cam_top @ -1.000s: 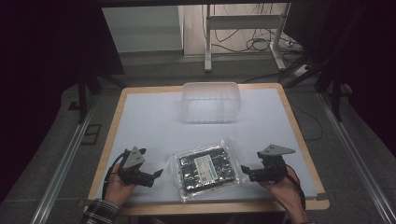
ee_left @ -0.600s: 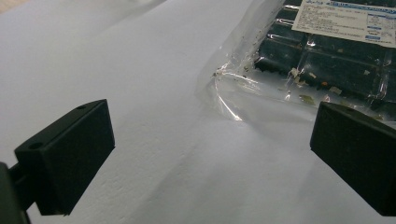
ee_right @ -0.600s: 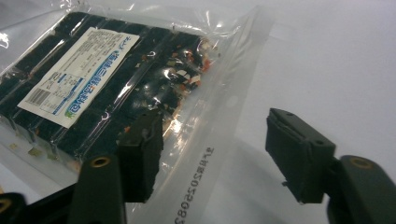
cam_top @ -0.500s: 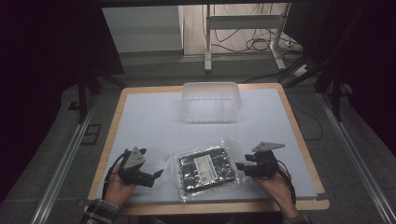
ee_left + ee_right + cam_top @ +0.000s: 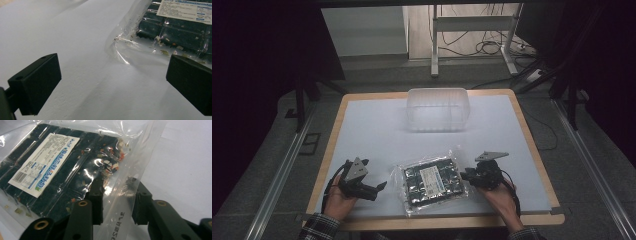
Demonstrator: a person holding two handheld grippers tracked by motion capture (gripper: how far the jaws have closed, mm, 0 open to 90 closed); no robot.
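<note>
Risk sits mostly at the right gripper [image 5: 473,176], whose jaws straddle the right margin of the bag [image 5: 435,180] but are not yet closed on it; in the right gripper view the clear film runs up between them with a gap on each side. The bag, a sealed clear pouch of dark sheets with a white label [image 5: 42,161] and loose crumbs [image 5: 112,163] inside, lies flat near the front edge of the surface [image 5: 377,135], about midway between its two front corners.

If the jaws close where they stand, they would likely catch only thin, slick film. That film could slide out under the pouch's weight, or crease and tear at the seam. Biting deeper would press on the dark sheets, which look brittle, and could crack them further.

Left gripper [image 5: 379,187] rests on the surface near the front left corner, jaws wide apart and holding nothing, with the bag's crumpled left edge [image 5: 120,47] just beyond them. A one-sided lift from the right would probably let the pouch swing and sag, shifting the contents.

At the far edge stands a clear tub [image 5: 438,109], well apart from the bag; any carry that way would be long for so slight a hold.
</note>
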